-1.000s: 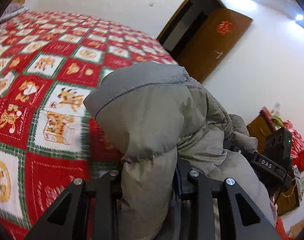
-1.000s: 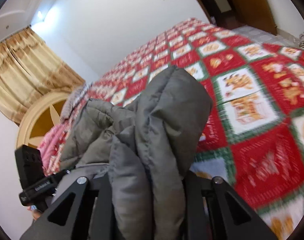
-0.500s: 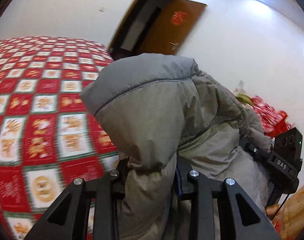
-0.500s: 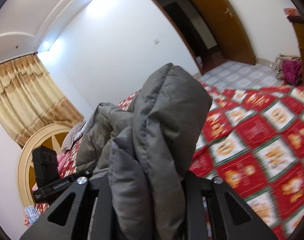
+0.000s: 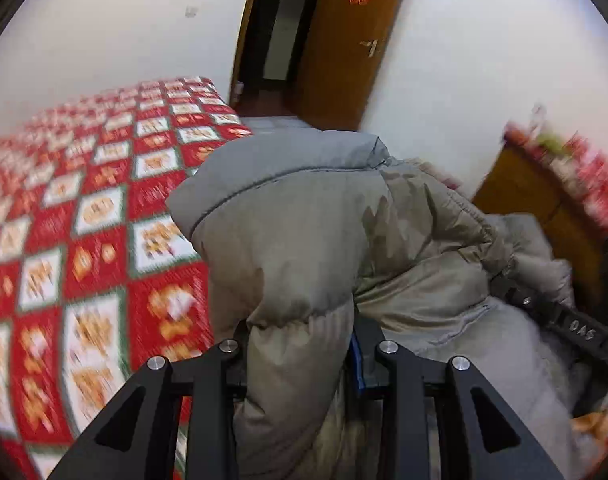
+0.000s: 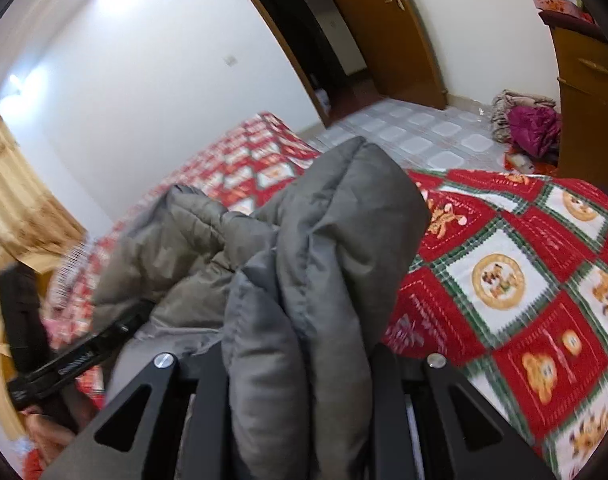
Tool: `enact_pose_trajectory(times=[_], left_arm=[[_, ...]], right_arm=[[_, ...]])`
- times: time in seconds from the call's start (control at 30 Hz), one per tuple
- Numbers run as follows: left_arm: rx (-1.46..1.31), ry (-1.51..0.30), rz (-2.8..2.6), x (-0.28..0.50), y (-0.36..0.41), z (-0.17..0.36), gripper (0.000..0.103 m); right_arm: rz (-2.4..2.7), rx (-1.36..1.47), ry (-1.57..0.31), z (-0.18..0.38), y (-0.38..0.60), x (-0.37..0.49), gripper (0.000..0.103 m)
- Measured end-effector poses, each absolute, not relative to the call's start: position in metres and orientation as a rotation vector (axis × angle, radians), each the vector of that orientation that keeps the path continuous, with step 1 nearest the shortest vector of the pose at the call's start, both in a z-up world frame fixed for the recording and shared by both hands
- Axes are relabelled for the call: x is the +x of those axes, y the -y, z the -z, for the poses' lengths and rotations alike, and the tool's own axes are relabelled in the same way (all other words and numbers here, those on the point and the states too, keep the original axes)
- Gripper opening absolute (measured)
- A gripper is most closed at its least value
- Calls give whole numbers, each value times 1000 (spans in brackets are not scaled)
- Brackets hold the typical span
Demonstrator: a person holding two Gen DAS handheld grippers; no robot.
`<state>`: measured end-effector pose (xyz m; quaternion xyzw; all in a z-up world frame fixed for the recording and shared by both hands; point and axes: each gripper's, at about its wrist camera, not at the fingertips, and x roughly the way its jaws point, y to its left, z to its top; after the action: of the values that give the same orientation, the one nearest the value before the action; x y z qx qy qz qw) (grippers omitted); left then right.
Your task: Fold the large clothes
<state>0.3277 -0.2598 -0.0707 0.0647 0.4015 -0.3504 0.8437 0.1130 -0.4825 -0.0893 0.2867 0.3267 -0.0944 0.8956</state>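
Pinching a thick fold of the grey quilted puffer jacket [image 5: 304,240], the left gripper [image 5: 304,360] has its black jaws pressed into the padding from both sides. The right gripper [image 6: 300,360] clamps another bunched fold of the same jacket [image 6: 323,240], its jaws squeezed close on the fabric. Between the two grips the jacket hangs in a rumpled mass, raised above the red, white and green patchwork bedspread [image 6: 503,280] rather than lying flat on it. Seen from the left wrist, the bedspread [image 5: 84,260] stretches to the left of the jacket, and the right gripper's black body [image 5: 563,324] shows past the jacket's far side. Beyond the bedspread stands a brown wooden door [image 6: 387,28], open beside a dark doorway. A heap of purple and beige clothes [image 6: 527,120] lies on the tiled floor off the bedspread's far corner, beside a brown wooden cabinet [image 6: 587,100].
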Motion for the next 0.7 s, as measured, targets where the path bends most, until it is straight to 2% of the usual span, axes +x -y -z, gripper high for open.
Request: enact_pose_trajectory(times=[0.17, 0.33, 0.7], left_arm=[[217, -802, 659, 335, 272, 95, 33], [291, -725, 627, 334, 276, 112, 37], [236, -798, 574, 353, 277, 137, 48]], right_arm=[[292, 422, -762, 119, 465, 147, 22], [357, 331, -795, 141, 457, 159, 29], [372, 201, -874, 146, 444, 182, 33]])
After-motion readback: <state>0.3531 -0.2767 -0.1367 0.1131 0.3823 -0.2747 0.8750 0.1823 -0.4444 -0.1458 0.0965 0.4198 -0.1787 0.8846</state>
